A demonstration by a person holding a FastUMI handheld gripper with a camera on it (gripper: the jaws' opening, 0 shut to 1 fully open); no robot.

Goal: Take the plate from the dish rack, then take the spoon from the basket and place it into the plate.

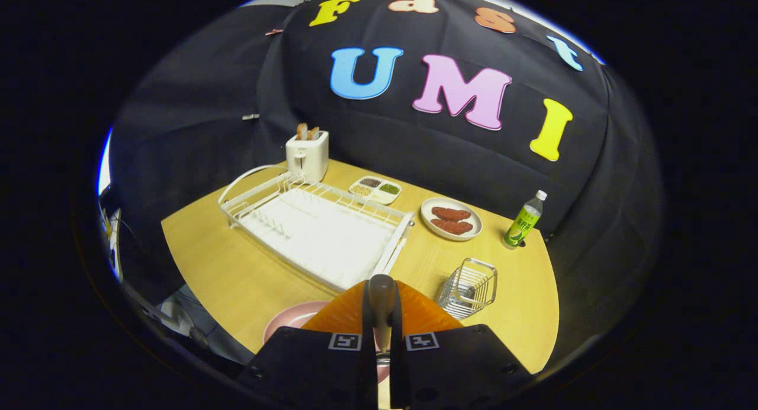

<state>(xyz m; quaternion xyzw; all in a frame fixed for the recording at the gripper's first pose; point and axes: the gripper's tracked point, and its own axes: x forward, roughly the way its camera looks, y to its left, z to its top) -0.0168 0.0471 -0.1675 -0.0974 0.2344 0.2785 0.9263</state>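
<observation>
My gripper (pixel 382 318) is shut on the spoon (pixel 382 294), whose rounded dark handle end sticks up between the two fingers. Under the fingers and a little to their left lies the pink plate (pixel 291 322) on the wooden table, near its front edge; the gripper hides most of it. Just ahead of the fingers to the right stands the wire basket (pixel 471 287). The white dish rack (pixel 320 232) lies ahead on the left with no dishes in it.
Behind the rack stands a white toaster (pixel 307 153) with bread in it. Farther back are a divided dish of seasonings (pixel 375 190), a white plate with two pieces of meat (pixel 451 219) and a green bottle (pixel 523 221) near the table's right edge (pixel 548 291).
</observation>
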